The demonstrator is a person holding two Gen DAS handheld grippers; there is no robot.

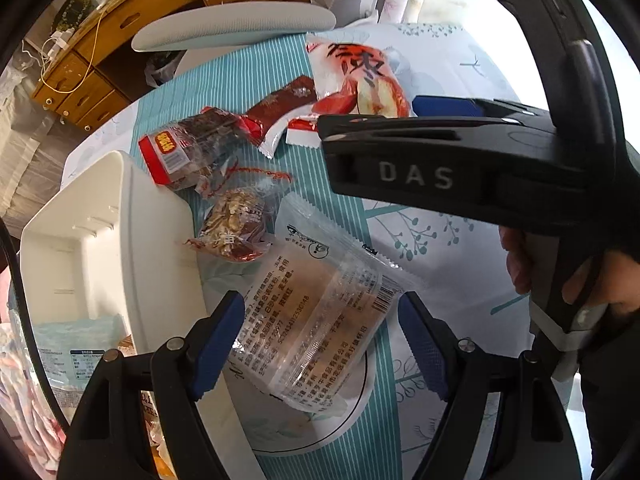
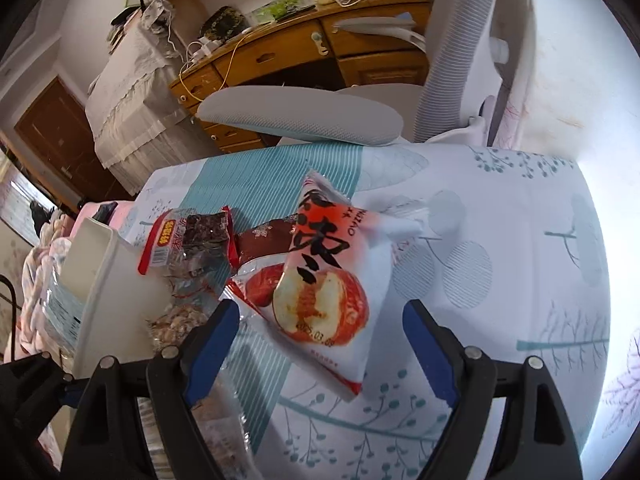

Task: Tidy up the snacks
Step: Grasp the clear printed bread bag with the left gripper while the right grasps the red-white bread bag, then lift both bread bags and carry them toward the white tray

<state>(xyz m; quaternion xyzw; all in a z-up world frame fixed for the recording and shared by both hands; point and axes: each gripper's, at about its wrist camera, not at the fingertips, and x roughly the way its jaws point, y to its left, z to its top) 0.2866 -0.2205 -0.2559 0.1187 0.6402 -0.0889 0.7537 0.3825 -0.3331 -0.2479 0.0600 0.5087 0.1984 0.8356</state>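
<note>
I am looking down my left gripper (image 1: 322, 334), whose blue-padded fingers are standing wide apart on either side of a clear wrapped pastry packet (image 1: 316, 320) without pressing on it; its back is carrying dense printed Chinese text and a barcode, too small for me to read. That packet is lying partly over a round white plate (image 1: 352, 412) on the teal-and-white tablecloth (image 1: 440, 248), just beside the white bin (image 1: 132, 240). Beyond it a clear packet of walnut-stuffed dates (image 1: 234, 228) and a red-edged packet (image 1: 192, 152) with a yellow label and barcode are lying against the bin's rim, with a dark red bar wrapper (image 1: 286, 102) behind. My right gripper (image 2: 320, 344), marked "DAS" on its body in the left view, is hanging with its fingers wide and empty over the red-and-white date snack bag (image 2: 324, 288), which is showing big black characters, the letters "ZAO" and a printed date beginning "025.03".
</note>
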